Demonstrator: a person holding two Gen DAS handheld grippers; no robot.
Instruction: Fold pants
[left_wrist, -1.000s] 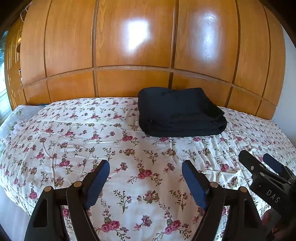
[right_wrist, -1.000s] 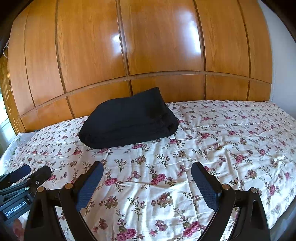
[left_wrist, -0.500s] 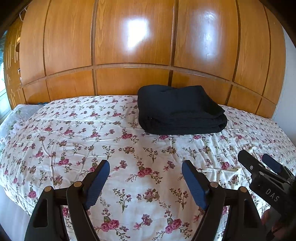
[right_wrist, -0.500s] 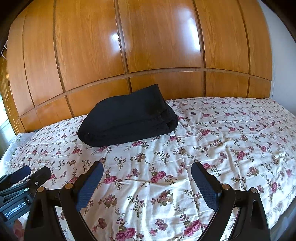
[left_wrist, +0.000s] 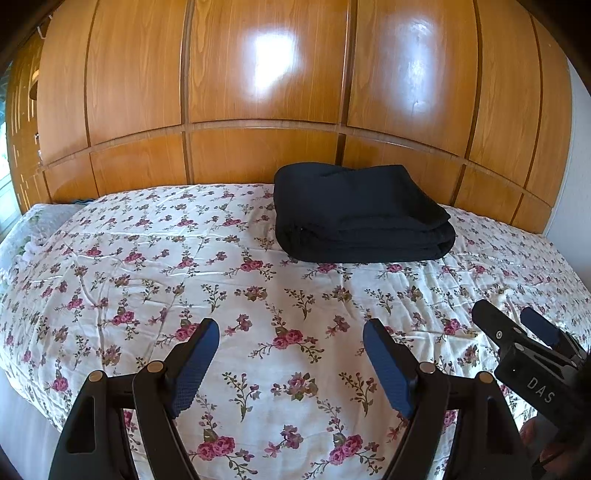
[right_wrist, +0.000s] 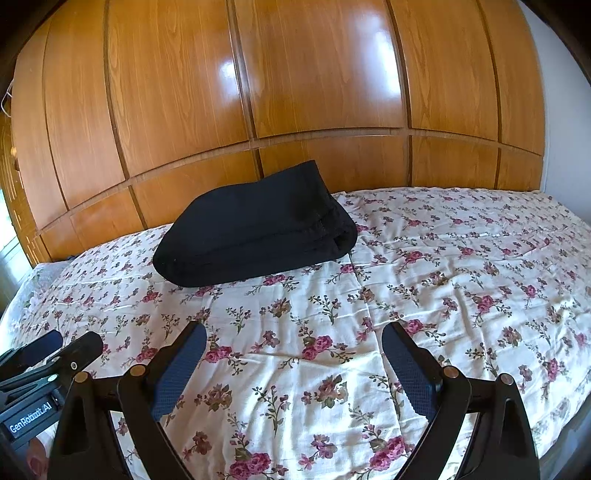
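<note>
Hovering low over the near part of the bed (left_wrist: 110, 266), the left claw (left_wrist: 290, 363) holds its two blue-padded fingers (left_wrist: 194, 365) spread wide with nothing between them. Only the flowered bedspread (left_wrist: 295, 295) shows in the gap. At the far left edge of the mattress a paler strip of bedding (left_wrist: 33, 229) peeks out from under the spread.

Further along, toward the middle and back of the bed, the pants (left_wrist: 360, 214) lie as a dark, thick folded stack, flat on the bedspread and just in front of the wooden panelled wall (left_wrist: 258, 74). In the left wrist view the rounded fold faces right and the layered edges face the camera. Both claws are well apart from the stack.

To the right, the right claw (right_wrist: 293, 363) also stands open and empty above the bedspread, its blue pads (right_wrist: 410, 373) wide apart. From its camera the pants (right_wrist: 255, 229) sit left of centre, and the right half of the bed (right_wrist: 480, 258) stretches out wrinkled and bare of clothing. Each camera catches the other tool at its edge: the right claw (left_wrist: 517, 332) in the left view's lower right corner, the left claw (right_wrist: 62, 343) in the right view's lower left, with fingertips of a hand (right_wrist: 35, 456) below it.
</note>
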